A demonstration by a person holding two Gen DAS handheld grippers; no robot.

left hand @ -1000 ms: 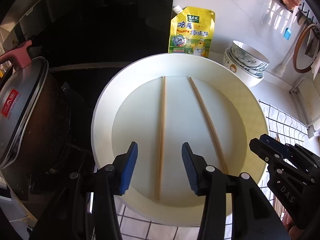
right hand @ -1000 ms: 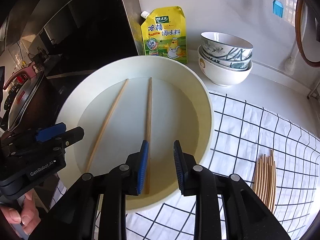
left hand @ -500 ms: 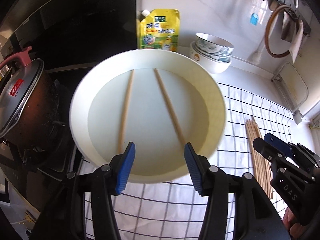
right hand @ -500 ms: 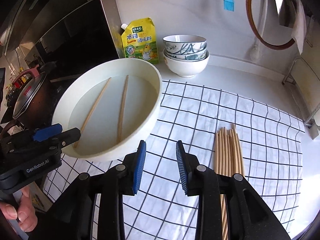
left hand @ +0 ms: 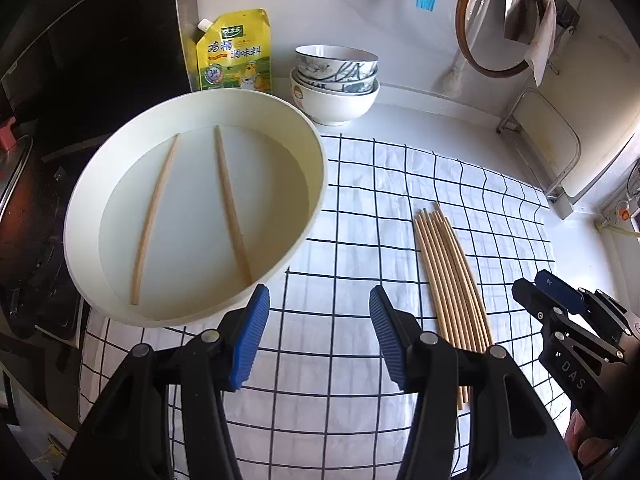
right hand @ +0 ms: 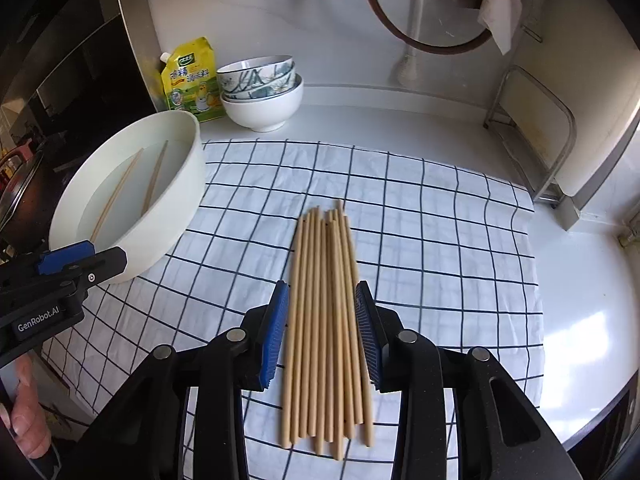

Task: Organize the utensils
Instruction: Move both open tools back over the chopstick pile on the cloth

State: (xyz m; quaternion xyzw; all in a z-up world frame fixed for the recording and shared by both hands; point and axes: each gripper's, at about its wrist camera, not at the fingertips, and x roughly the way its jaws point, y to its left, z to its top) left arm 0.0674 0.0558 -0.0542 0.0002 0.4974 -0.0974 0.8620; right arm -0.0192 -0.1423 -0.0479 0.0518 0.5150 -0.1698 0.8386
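Chopsticks of pale wood (right hand: 326, 320), bundled mid-cloth on the white checked cloth (right hand: 440, 240), lay between the right gripper (right hand: 322, 334)'s half-open, empty fingers, needing level, centred closing; the left gripper (left hand: 316, 338) gaped empty.

A white counter (right hand: 460, 136) met a pale wall (right hand: 248, 12); sunlight fell from the right, perhaps through a window, and a dark stove (left hand: 36, 208) sat left.

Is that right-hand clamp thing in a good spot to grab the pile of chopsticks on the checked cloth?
Probably yes. The right gripper is open, its blue pads on either side of the chopstick bundle, which lies flat on the checked cloth. Nothing sits between them; the white basin stands off to the side.
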